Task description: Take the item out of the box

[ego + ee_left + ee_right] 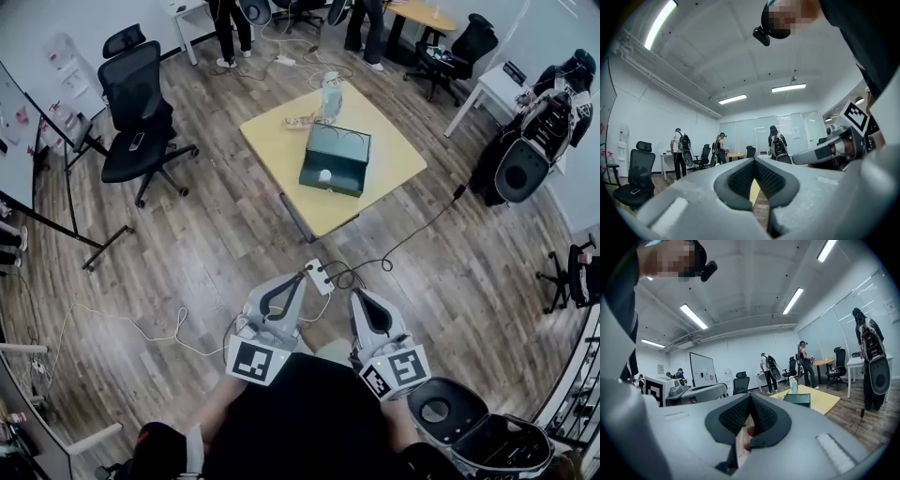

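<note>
Two tongs: left tongs (302, 278) and right tongs (360, 296), both closed tip to tip with nothing between them, close to the person's body.
Box (336, 157): dark green, on the yellow table (277, 155), well apart from both tongs.
Item (324, 174): small, white, inside the box by its near wall.
Bottle (330, 94): just behind the box.

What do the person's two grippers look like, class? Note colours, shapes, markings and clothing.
The left gripper and right gripper are pale grey plastic, each tapering to two jaws lined with black ribbed pads. Each carries a white cube printed with black square markers. The person wears a black top.
</note>
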